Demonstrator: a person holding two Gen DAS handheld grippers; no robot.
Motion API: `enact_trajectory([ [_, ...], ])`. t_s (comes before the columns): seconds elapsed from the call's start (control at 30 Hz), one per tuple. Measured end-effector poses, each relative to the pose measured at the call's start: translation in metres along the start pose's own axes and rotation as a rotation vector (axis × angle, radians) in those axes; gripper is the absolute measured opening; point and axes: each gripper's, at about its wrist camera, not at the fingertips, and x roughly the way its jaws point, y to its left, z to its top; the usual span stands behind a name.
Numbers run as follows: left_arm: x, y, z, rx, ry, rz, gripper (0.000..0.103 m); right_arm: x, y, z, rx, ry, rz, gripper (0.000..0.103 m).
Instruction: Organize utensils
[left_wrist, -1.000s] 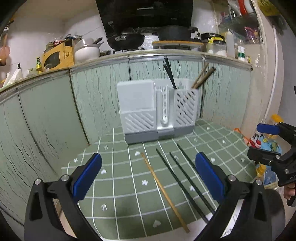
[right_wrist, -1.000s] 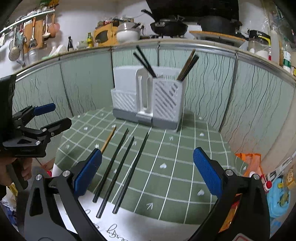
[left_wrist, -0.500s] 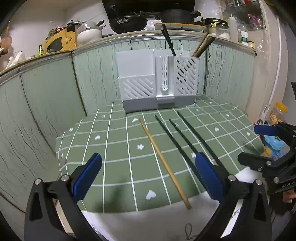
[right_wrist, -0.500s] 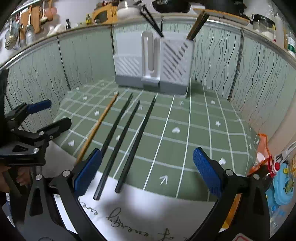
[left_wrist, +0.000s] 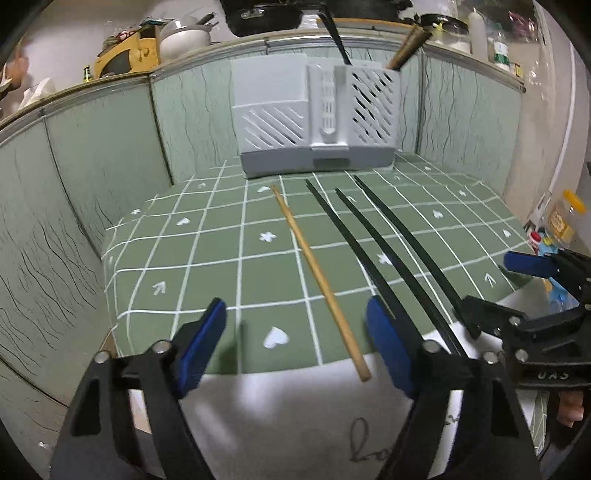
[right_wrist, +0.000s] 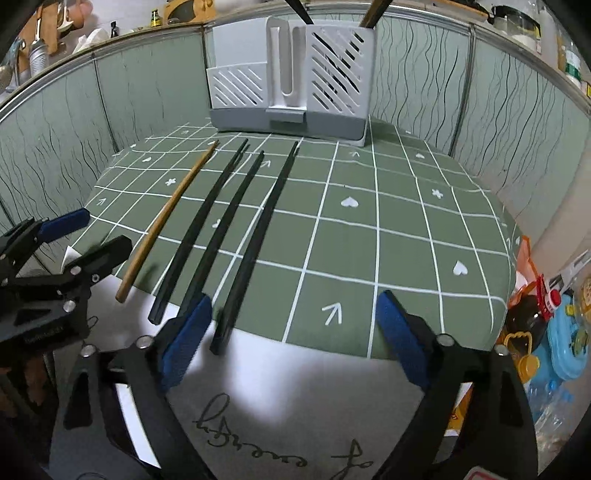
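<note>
4 chopsticks (right_wrist: 255, 236) flat between both open tools, holder (right_wrist: 291, 81) behind.

Your left gripper (left_wrist: 295, 347) hangs with jaws spread wide over the near edge of the green checked cloth (left_wrist: 207, 258), the wooden chopstick (left_wrist: 317, 277) lying between its pads. Three black chopsticks (left_wrist: 373, 243) lie just right; your right gripper (left_wrist: 517, 295) sits at their near ends. The white utensil holder (left_wrist: 314, 118) stands behind.

Illegible cursive on white cloth (right_wrist: 295, 387); nothing else readable.
</note>
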Motion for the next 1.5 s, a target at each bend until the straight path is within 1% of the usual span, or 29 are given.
enact_trajectory([
  [0.03, 0.001, -0.003, 0.0, 0.006, 0.004, 0.002, 0.066, 0.001, 0.001, 0.0, -0.001, 0.001, 0.001, 0.077],
  [0.07, 0.003, -0.005, -0.001, 0.013, 0.008, -0.001, 0.064, 0.001, 0.002, 0.0, -0.006, 0.003, 0.001, 0.073],
  [0.1, 0.005, -0.008, -0.001, 0.019, 0.013, 0.0, 0.059, 0.002, 0.004, -0.001, -0.011, 0.005, 0.003, 0.067],
  [0.13, 0.006, -0.01, -0.001, 0.025, 0.015, 0.004, 0.056, 0.003, 0.006, -0.001, -0.018, 0.006, 0.004, 0.065],
  [0.2, 0.009, -0.015, -0.003, 0.035, 0.023, 0.008, 0.054, 0.003, 0.009, -0.001, -0.03, -0.002, 0.003, 0.058],
  [0.23, 0.011, -0.016, -0.003, 0.034, 0.025, 0.008, 0.048, 0.003, 0.011, 0.0, -0.035, -0.004, 0.005, 0.055],
  [0.3, 0.014, -0.019, -0.005, 0.039, 0.038, 0.001, 0.039, 0.004, 0.014, 0.001, -0.036, -0.008, 0.017, 0.044],
  [0.33, 0.015, -0.019, -0.005, 0.038, 0.041, -0.001, 0.034, 0.005, 0.015, 0.002, -0.036, -0.01, 0.019, 0.041],
  [0.37, 0.016, -0.019, -0.006, 0.036, 0.039, -0.008, 0.032, 0.005, 0.016, 0.002, -0.037, -0.013, 0.022, 0.034],
  [0.4, 0.016, -0.02, -0.007, 0.035, 0.036, -0.005, 0.026, 0.006, 0.016, 0.002, -0.035, -0.015, 0.025, 0.026],
  [0.43, 0.016, -0.02, -0.007, 0.036, 0.035, -0.004, 0.019, 0.007, 0.017, 0.001, -0.028, -0.021, 0.026, 0.024],
  [0.5, 0.017, -0.019, -0.007, 0.033, 0.033, 0.019, 0.01, 0.007, 0.015, 0.001, -0.01, -0.027, 0.033, 0.017],
  [0.53, 0.017, -0.018, -0.007, 0.027, 0.031, 0.018, 0.009, 0.007, 0.015, 0.001, 0.005, -0.028, 0.03, 0.015],
  [0.6, 0.018, -0.015, -0.006, 0.016, 0.031, 0.012, 0.008, 0.008, 0.013, 0.002, 0.024, -0.027, 0.03, 0.007],
  [0.9, 0.016, -0.005, -0.005, -0.019, 0.022, -0.003, 0.008, 0.005, 0.005, 0.005, 0.075, -0.012, 0.028, 0.006],
  [1.17, 0.001, 0.007, 0.003, -0.028, -0.017, -0.014, 0.008, -0.011, -0.006, 0.011, 0.081, -0.032, 0.032, 0.006],
  [1.5, -0.023, 0.026, 0.022, -0.054, -0.073, -0.036, 0.008, -0.037, -0.018, 0.024, 0.096, -0.074, 0.037, 0.006],
])
